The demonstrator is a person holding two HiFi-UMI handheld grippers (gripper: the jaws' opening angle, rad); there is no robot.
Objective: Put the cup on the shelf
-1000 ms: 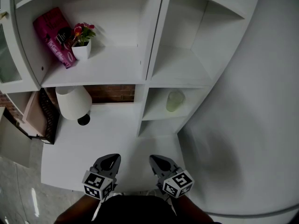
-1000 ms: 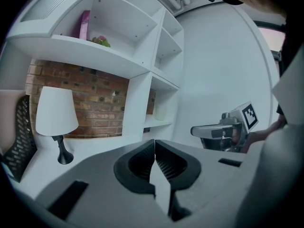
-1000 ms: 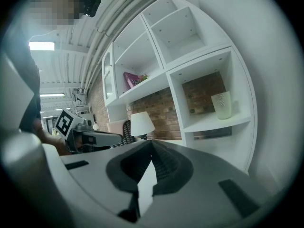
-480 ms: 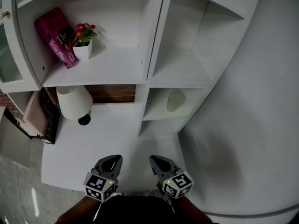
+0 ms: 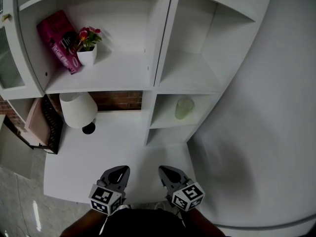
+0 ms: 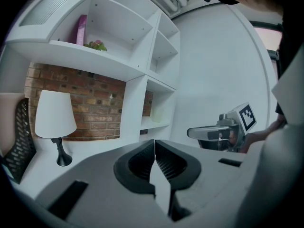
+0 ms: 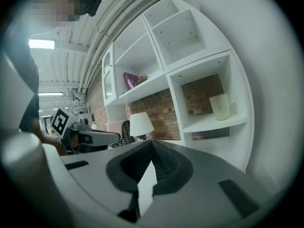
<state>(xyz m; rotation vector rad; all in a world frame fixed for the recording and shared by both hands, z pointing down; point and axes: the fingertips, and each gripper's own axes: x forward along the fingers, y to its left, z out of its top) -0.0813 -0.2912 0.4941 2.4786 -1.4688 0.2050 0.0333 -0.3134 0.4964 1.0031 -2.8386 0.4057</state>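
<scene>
A pale green cup [image 5: 184,107] [image 7: 219,107] [image 6: 157,115] stands upright in the lower right cubby of the white shelf unit [image 5: 157,85]. Both grippers hang low over the near edge of the white desk [image 5: 113,147], far from the cup. My left gripper [image 5: 118,172] [image 6: 155,148] is shut with nothing between its jaws. My right gripper [image 5: 166,172] [image 7: 152,151] is also shut and holds nothing. Each gripper shows in the other's view, the left gripper [image 7: 95,137] and the right gripper [image 6: 209,133].
A white table lamp [image 5: 77,110] stands at the desk's back left by a brick wall panel [image 5: 118,98]. A pink book [image 5: 58,39] and a small potted flower [image 5: 86,46] sit on the upper left shelf. A dark mesh chair [image 5: 52,125] is at the left.
</scene>
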